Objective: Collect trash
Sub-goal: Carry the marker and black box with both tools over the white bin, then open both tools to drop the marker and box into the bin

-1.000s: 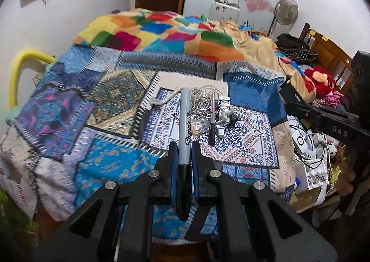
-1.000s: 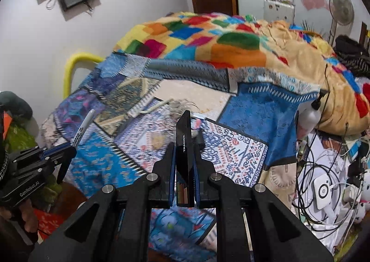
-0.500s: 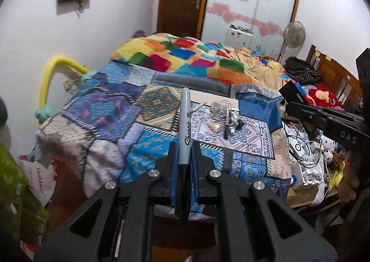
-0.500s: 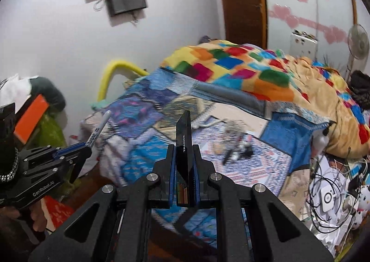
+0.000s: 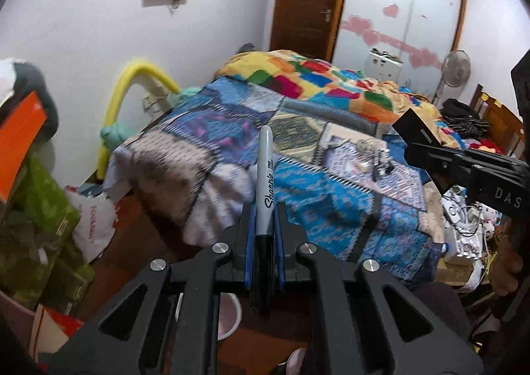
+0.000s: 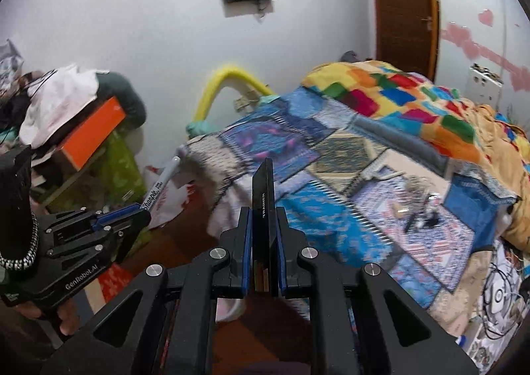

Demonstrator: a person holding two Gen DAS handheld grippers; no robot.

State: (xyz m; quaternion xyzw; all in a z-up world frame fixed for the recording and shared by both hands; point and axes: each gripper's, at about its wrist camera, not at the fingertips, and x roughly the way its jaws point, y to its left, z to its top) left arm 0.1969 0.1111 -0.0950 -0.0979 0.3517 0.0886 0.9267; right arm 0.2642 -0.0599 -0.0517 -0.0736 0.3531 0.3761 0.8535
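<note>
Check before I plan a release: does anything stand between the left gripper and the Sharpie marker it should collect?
Nothing visible does: the left gripper is already shut on the Sharpie marker, clamping its lower barrel.

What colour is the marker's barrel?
Grey marker, black lettering, in the left hand-held gripper; clearest in the left wrist view.

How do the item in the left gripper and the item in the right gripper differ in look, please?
The Sharpie marker is round, slim and grey with a black end; the black box is flat, straight-edged and dark throughout. The marker bears script lettering, the box small white print. Both stick out forward, clamped in the left gripper and right gripper.
</note>
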